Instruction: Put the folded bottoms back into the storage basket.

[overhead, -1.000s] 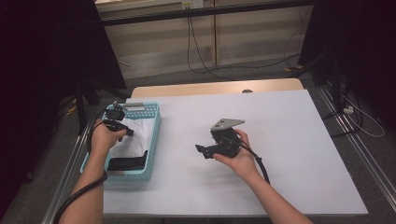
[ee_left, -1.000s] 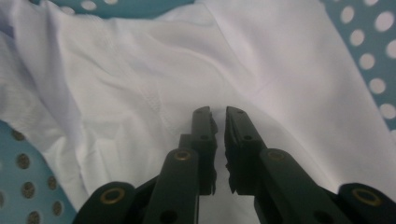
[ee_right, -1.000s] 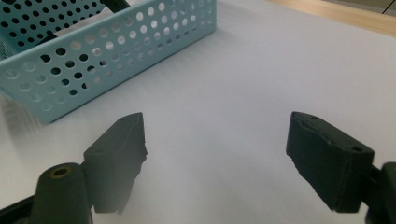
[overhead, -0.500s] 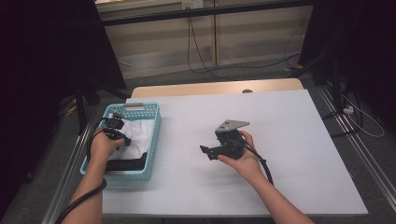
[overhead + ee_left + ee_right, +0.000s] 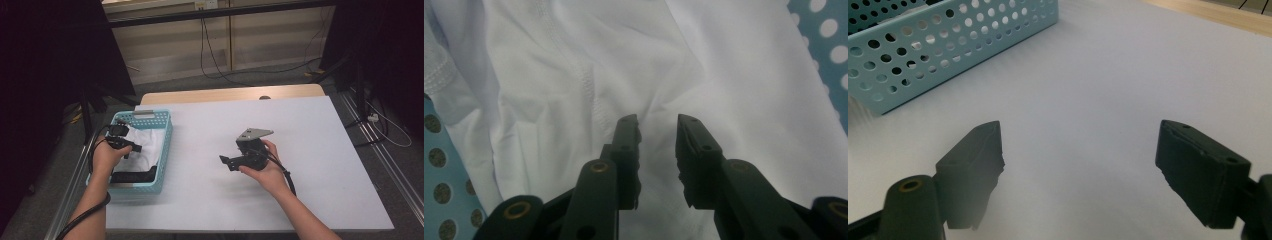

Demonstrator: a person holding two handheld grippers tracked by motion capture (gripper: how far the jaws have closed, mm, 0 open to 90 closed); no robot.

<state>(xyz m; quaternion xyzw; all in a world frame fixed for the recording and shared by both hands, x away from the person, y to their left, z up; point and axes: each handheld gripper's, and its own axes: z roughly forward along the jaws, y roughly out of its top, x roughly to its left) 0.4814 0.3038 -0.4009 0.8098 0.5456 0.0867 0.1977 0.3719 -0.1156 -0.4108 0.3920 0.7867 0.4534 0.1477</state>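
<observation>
Since a second ago, the left gripper (image 5: 131,146) is sitting lower in the light blue basket (image 5: 165,145), its fingers (image 5: 626,150) just opening slightly, empty, above the white garment (image 5: 574,75) directly beneath them. Right gripper (image 5: 1078,165) fingers are hovering wide apart, empty, over the counter (image 5: 320,150).

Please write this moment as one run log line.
left gripper: just opening, over white cloth in basket | right gripper: open above table
</observation>
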